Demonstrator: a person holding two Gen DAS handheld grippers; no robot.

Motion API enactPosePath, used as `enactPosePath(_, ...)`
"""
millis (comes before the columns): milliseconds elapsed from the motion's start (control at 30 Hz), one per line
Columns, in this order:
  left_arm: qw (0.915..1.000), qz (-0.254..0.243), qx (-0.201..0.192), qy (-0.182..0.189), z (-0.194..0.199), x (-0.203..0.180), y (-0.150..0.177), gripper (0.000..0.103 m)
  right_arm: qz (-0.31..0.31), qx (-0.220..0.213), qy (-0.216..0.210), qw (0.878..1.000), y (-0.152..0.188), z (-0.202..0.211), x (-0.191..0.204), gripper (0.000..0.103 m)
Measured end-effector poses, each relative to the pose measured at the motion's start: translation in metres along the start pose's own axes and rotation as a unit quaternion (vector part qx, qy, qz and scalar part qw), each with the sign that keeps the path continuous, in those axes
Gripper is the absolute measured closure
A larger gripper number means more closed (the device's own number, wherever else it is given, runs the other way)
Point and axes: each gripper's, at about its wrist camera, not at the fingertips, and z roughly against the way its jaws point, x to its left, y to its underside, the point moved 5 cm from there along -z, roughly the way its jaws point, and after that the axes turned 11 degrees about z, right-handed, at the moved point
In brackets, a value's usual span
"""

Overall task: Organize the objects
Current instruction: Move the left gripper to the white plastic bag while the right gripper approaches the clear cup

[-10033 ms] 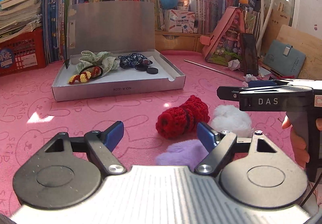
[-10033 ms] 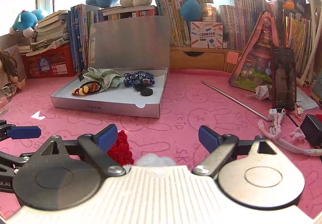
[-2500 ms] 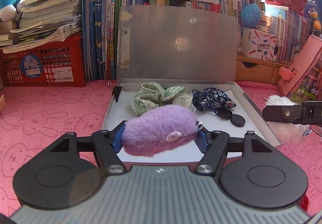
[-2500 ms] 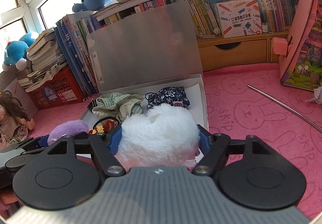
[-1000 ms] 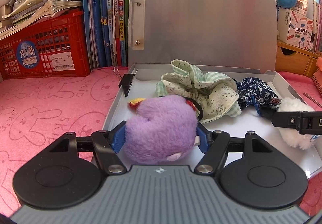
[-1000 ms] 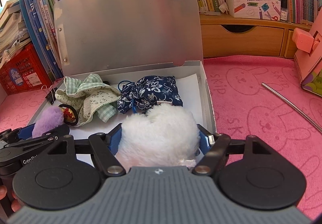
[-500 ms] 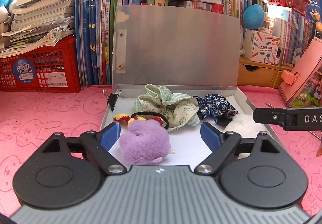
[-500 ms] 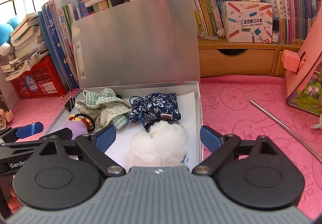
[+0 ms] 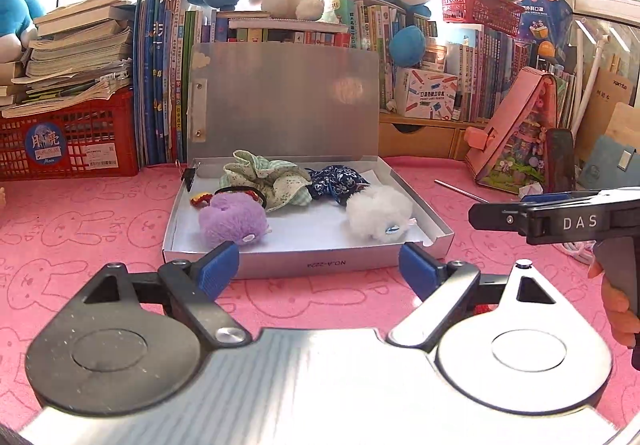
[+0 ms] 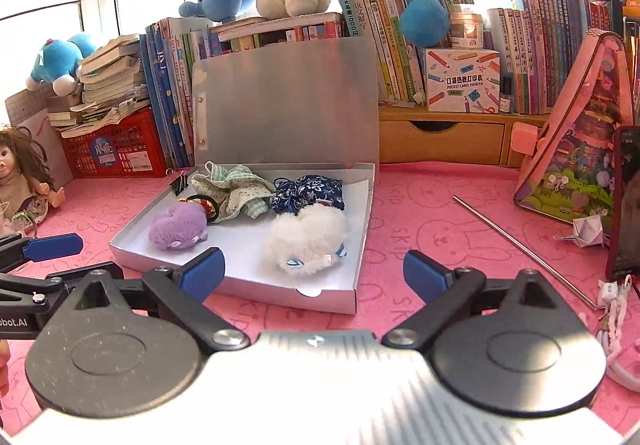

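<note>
Left wrist view: silver box (image 9: 304, 265) holds purple pompom (image 9: 232, 219), white pompom (image 9: 378, 217); left tongs (image 9: 320, 273) empty, right tongs (image 10: 314, 271) opening, empty.

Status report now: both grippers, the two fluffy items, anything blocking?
Left gripper open, empty. Right gripper opening, empty. Purple fluffy scrunchie and white fluffy scrunchie lying in the silver box. Nothing in the way.

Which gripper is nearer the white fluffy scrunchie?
Right. The right gripper sits just in front of the white fluffy scrunchie; the left gripper faces the purple scrunchie side, farther over.
</note>
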Motion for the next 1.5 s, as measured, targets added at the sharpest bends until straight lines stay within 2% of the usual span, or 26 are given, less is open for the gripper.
enactPosePath(333, 0.9986, -0.029, 0.021, 0.04, 0.054, -0.029, 0.067, 0.013, 0.042, -0.003, 0.027, 0.999, 0.062, 0.046, 0.023, 0.003)
enactPosePath(667, 0.9966, -0.067, 0.029, 0.038, 0.069, -0.048, 0.12, 0.013, 0.044, -0.004, 0.062, 0.997, 0.106, 0.075, 0.033, 0.003)
enactPosePath(833, 0.9978, -0.042, 0.04, 0.032, 0.067, -0.042, 0.126, 0.015, 0.045, -0.004, 0.082, 0.996, 0.121, 0.084, 0.033, 0.003)
enactPosePath(933, 0.9979, -0.045, 0.038, 0.027, 0.067, -0.042, 0.128, 0.021, 0.03, -0.005, 0.092, 0.995, 0.129, 0.088, 0.031, 0.003)
enactPosePath(1133, 0.9976, -0.045, 0.043, 0.03, 0.066, -0.043, 0.13, 0.026, 0.013, -0.01, 0.111, 0.994, 0.143, 0.095, 0.031, 0.003)
enactPosePath(1233, 0.9973, -0.042, 0.048, 0.036, 0.065, -0.044, 0.132, 0.032, 0.007, -0.017, 0.127, 0.992, 0.149, 0.099, 0.032, 0.003)
enactPosePath(1400, 0.9965, -0.05, 0.051, 0.043, 0.066, -0.049, 0.135, 0.038, 0.006, -0.013, 0.124, 0.992, 0.155, 0.098, 0.035, 0.004)
enactPosePath(1500, 0.9962, -0.051, 0.054, 0.046, 0.065, -0.05, 0.136, 0.041, 0.012, -0.013, 0.123, 0.992, 0.155, 0.098, 0.039, 0.008)
